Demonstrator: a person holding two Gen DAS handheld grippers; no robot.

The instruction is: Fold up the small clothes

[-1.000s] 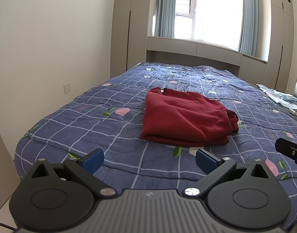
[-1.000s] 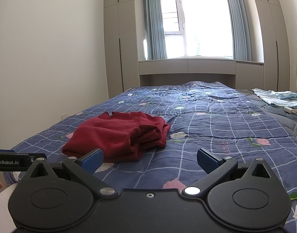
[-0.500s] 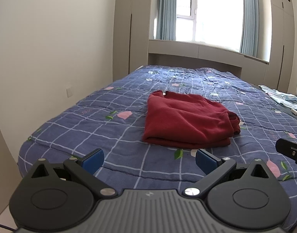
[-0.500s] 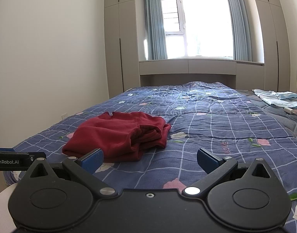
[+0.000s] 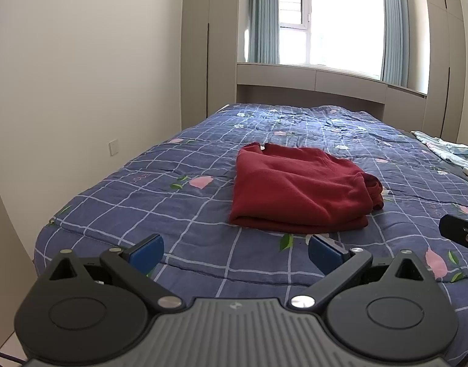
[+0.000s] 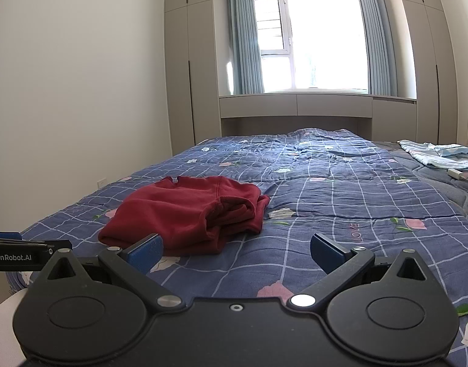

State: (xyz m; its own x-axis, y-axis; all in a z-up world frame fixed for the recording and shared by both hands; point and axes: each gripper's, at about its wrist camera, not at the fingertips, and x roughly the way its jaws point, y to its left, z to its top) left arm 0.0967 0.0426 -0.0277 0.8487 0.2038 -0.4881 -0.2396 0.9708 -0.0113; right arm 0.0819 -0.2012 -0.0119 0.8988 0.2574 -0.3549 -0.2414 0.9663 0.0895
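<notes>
A dark red garment (image 5: pixel 298 189) lies folded in a flat rectangle on the blue checked bedspread (image 5: pixel 178 183). In the right wrist view it (image 6: pixel 188 214) sits left of centre, its layered edges facing right. My left gripper (image 5: pixel 235 249) is open and empty, held near the bed's front edge, short of the garment. My right gripper (image 6: pixel 237 249) is open and empty, held low over the front of the bed, to the right of the garment. Each gripper's body shows at the edge of the other's view.
A pile of light blue clothes (image 6: pixel 435 154) lies at the far right of the bed, also in the left wrist view (image 5: pixel 447 153). A small white object (image 6: pixel 455 172) lies near it. Wardrobes and a window ledge (image 6: pixel 295 104) stand behind the bed. A wall runs along the left side.
The left gripper has tilted up and drawn back a little, so the garment sits lower and farther in its view. The right gripper has barely moved. Both stay open.
</notes>
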